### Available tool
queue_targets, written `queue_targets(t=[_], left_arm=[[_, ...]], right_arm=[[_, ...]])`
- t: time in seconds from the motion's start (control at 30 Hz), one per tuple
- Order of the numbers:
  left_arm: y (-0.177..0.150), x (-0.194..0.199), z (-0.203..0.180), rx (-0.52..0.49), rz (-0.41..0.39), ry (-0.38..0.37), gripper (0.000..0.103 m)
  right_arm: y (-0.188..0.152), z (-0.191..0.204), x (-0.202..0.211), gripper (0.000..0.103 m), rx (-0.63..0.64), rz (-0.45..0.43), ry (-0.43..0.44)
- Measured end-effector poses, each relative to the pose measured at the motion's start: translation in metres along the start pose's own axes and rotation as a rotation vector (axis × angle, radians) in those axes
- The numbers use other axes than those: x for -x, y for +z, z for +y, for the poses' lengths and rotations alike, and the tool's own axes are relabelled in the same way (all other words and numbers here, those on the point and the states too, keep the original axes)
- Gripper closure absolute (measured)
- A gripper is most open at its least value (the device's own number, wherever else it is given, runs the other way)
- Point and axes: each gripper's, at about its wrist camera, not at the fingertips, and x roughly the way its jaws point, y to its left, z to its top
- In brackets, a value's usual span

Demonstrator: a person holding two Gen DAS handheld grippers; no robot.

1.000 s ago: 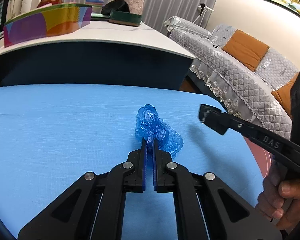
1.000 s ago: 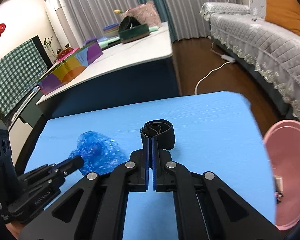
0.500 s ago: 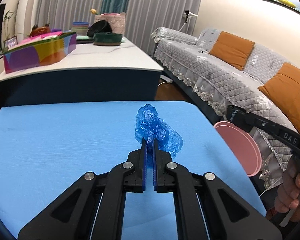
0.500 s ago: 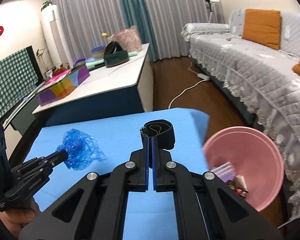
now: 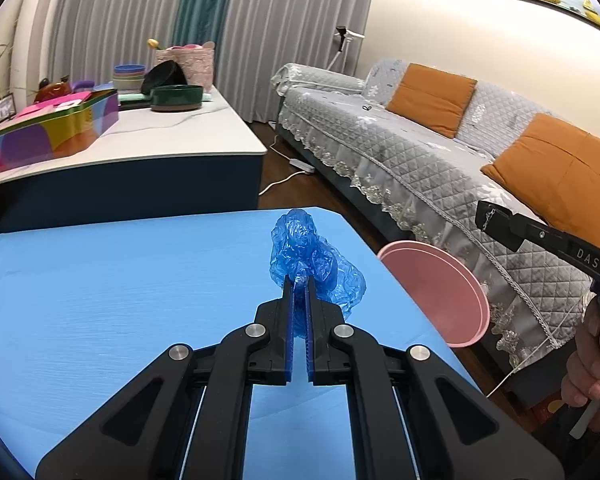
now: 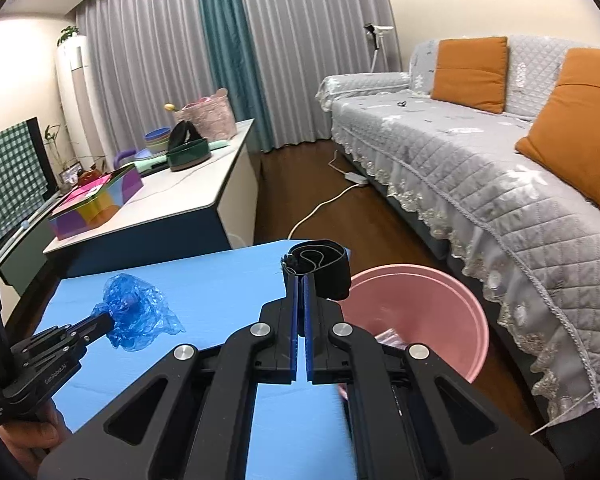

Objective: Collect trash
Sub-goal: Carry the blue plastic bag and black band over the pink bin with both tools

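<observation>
My left gripper (image 5: pixel 299 284) is shut on a crumpled blue plastic bag (image 5: pixel 314 264) and holds it above the blue table (image 5: pixel 100 288); the bag also shows in the right wrist view (image 6: pixel 136 312). My right gripper (image 6: pixel 300 280) is shut on a black rolled band (image 6: pixel 320 268) and holds it at the table's right edge, beside the rim of the pink bin (image 6: pixel 416 320). The pink bin (image 5: pixel 436 288) stands on the floor right of the table and has some trash inside.
A grey sofa (image 6: pixel 500 184) with orange cushions runs along the right. A white-topped counter (image 5: pixel 140 140) with a colourful box, bowls and a basket stands behind the table. A white cable (image 6: pixel 320 208) lies on the wooden floor.
Both grippers have risen and swung right with their loads. The right gripper with the black band is now next to the pink bin, which has come into both views.
</observation>
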Motion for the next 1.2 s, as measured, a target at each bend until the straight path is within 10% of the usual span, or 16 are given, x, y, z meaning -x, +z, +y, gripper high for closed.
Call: queue_targets(t=[1.2], left_arm=[[0.001, -0.057, -0.057, -0.070, 0.024, -0.046, 0.099]], right_arm=[[-0.015, -0.092, -0.012, 0.100, -0.074, -0.023, -0.145]])
